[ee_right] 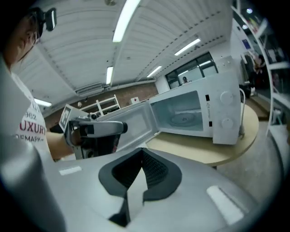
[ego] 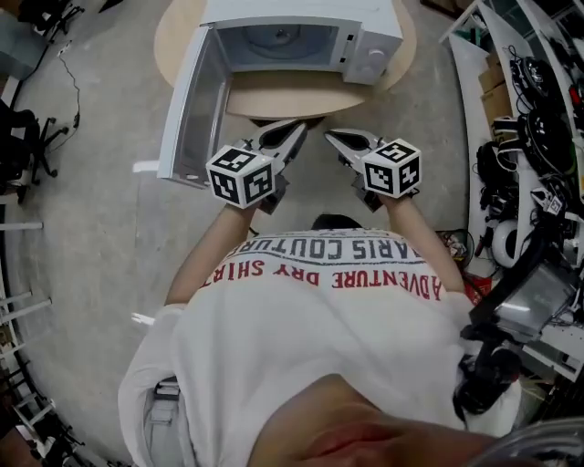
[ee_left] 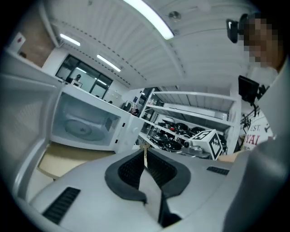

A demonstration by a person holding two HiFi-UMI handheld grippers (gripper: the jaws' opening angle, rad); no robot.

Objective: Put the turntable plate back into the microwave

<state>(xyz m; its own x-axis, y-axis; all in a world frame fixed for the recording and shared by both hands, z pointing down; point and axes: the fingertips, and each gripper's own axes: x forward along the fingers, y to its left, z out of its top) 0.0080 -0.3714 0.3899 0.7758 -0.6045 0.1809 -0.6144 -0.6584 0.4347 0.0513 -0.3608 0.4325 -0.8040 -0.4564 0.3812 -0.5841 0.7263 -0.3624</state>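
Already lying inside the open microwave (ego: 301, 13) on the round worktop (ego: 283, 95): turntable plate (ego: 278, 38). Pressed together and empty, left tongs (ego: 297, 129) and right tongs (ego: 331, 137), side by side just short of the worktop's edge.

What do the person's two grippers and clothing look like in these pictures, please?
The left gripper and right gripper are alike: light grey tongs tapering to pointed tips, lined with black ribbed pads. Each carries a white cube printed with black square markers. No cables show on them. The person wears a white T-shirt with red and dark lettering.
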